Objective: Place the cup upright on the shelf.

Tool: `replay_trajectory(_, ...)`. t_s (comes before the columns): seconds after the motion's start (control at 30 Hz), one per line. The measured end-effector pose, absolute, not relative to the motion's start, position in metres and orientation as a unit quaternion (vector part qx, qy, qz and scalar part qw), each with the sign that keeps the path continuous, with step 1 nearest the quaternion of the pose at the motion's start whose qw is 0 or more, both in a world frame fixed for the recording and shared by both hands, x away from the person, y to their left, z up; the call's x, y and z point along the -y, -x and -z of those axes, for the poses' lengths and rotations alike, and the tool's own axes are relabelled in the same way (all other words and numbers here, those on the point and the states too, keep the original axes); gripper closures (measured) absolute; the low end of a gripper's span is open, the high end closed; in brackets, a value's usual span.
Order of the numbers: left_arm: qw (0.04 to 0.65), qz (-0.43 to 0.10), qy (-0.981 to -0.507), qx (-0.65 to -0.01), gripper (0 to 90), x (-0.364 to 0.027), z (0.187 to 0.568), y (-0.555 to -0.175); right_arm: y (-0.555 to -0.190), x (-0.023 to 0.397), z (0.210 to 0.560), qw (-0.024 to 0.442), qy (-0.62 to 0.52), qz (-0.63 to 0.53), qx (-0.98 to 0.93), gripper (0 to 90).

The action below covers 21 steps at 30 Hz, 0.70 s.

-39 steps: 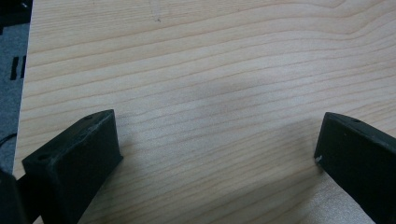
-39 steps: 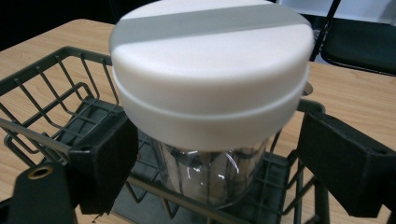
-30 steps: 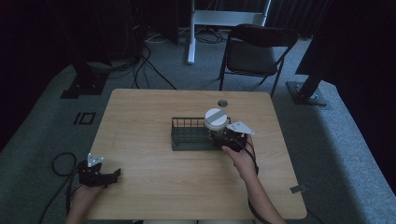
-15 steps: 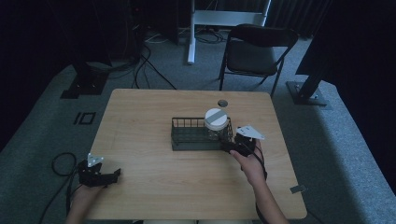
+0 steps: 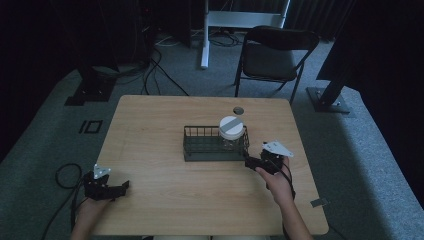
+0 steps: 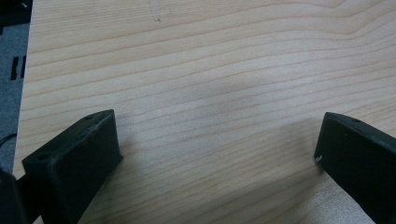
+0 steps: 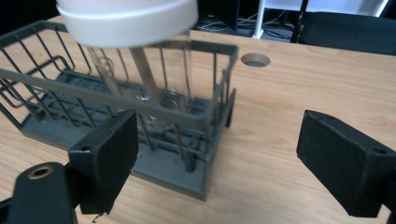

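Note:
A dark wire basket (image 5: 205,145) sits at the middle of the wooden table (image 5: 165,115). A clear glass jar with a white lid (image 5: 231,127) stands upright in its right end. My right gripper (image 5: 250,161) is open just off the basket's front right corner, not touching the jar. In the right gripper view the jar (image 7: 126,18) and the basket (image 7: 187,172) lie ahead of the right gripper (image 7: 219,149), nothing held. My left gripper (image 5: 121,186) rests at the table's front left corner. In the left gripper view it (image 6: 215,140) is open over bare wood.
A round cable hole (image 5: 238,110) is in the table behind the basket, also seen in the right gripper view (image 7: 255,59). A folding chair (image 5: 277,50) stands beyond the far edge. Cables (image 5: 62,175) lie on the floor at the left.
My right gripper has drawn back from the jar, toward the right and the near side. The jar stays upright in the basket. The left gripper has not moved.

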<state>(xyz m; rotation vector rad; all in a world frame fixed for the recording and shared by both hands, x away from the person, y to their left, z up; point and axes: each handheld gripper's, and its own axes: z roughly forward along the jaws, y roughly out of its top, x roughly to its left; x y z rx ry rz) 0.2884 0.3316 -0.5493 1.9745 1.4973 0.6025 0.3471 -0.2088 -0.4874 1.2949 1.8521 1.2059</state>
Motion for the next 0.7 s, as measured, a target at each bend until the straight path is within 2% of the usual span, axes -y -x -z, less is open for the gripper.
replay_trajectory(0.7,0.292,-0.226,-0.741,-0.562,0.2,-0.332,0.549,-0.288,-0.338,0.245,0.524,0.277,-0.524,-0.392,-0.704,12.6)
